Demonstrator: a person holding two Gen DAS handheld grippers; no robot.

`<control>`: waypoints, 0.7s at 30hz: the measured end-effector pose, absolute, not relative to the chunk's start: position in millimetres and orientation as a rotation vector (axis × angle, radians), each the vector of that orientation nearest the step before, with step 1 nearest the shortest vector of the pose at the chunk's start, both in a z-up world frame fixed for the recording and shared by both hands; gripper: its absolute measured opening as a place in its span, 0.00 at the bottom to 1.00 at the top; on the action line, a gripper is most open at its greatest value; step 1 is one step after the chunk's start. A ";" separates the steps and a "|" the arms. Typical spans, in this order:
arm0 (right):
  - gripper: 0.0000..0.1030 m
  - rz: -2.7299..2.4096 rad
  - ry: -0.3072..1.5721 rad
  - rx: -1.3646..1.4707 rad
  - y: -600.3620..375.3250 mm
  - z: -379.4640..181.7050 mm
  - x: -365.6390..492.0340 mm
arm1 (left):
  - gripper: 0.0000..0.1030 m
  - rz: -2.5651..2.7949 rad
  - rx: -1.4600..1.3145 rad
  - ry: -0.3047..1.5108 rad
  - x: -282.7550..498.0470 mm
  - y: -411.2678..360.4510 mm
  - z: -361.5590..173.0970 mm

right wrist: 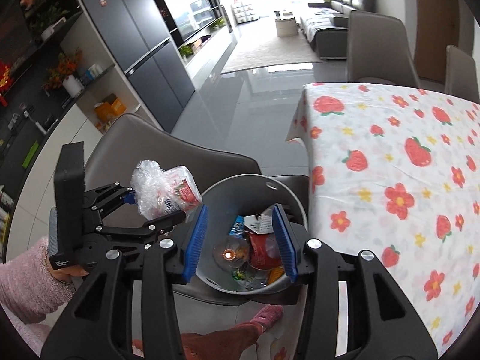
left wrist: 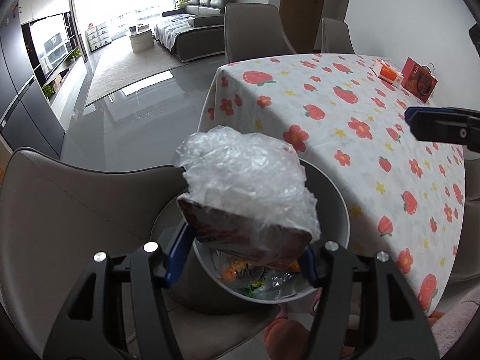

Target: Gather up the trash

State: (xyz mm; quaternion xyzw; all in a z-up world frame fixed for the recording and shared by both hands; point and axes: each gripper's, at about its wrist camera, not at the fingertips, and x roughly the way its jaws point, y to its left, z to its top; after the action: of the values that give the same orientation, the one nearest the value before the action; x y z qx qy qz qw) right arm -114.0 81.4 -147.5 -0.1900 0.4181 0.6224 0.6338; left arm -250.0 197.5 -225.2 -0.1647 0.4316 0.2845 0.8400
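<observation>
Left gripper [left wrist: 240, 258]: closed on the plastic-wrapped package [left wrist: 249, 186]; its blue pads press the package's two lower edges.
Right gripper [right wrist: 241, 240]: jaws apart, nothing between them; only the bin's contents show through the gap.
Plastic-wrapped package: a red printed pack under crumpled clear film, held in the air just left of the bin [right wrist: 210, 198] in the right wrist view.
Package versus bin mouth: in the left wrist view the package covers the near-left part of the rim, with the opening below and beyond it. It appears to sit at the rim edge, not yet centred over the mouth.
Package long axis: runs across the left gripper's jaws, roughly level, with the film bulging away from the camera.
Bin: round and grey, standing on the chair seat [left wrist: 90, 198] close beside the table [left wrist: 345, 105], already partly filled with wrappers and a clear cup.
Nearer hand: the left gripper, since it holds the package; the right gripper hangs directly above the bin mouth.
Coming move, as judged: shift the package a little right over the opening, then part the jaws.
Risk, as judged: the film may catch on a pad or the pack may tip off the near rim.
</observation>
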 end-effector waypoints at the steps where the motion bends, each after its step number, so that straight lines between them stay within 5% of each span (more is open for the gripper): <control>1: 0.42 1.406 0.956 -0.423 76.9 -146.8 -109.8 | 0.61 0.590 -0.342 0.927 -245.8 196.7 -228.3; 4: 0.42 1.359 0.950 -0.401 65.3 -145.2 -99.7 | 0.68 0.576 -0.312 0.948 -238.4 192.3 -234.0; 14: 0.42 1.303 0.931 -0.351 44.4 -139.4 -81.9 | 0.69 0.547 -0.296 0.945 -234.4 183.9 -226.0; 21: 0.57 1.301 0.917 -0.360 35.6 -136.8 -89.8 | 0.75 0.541 -0.302 0.930 -234.3 176.4 -212.5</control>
State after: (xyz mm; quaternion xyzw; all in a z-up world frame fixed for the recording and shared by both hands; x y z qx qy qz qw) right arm -89.8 35.6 -136.8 -0.1605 0.4095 0.5806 0.6852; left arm -234.3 176.4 -212.5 -0.1434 0.4411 0.2567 0.8479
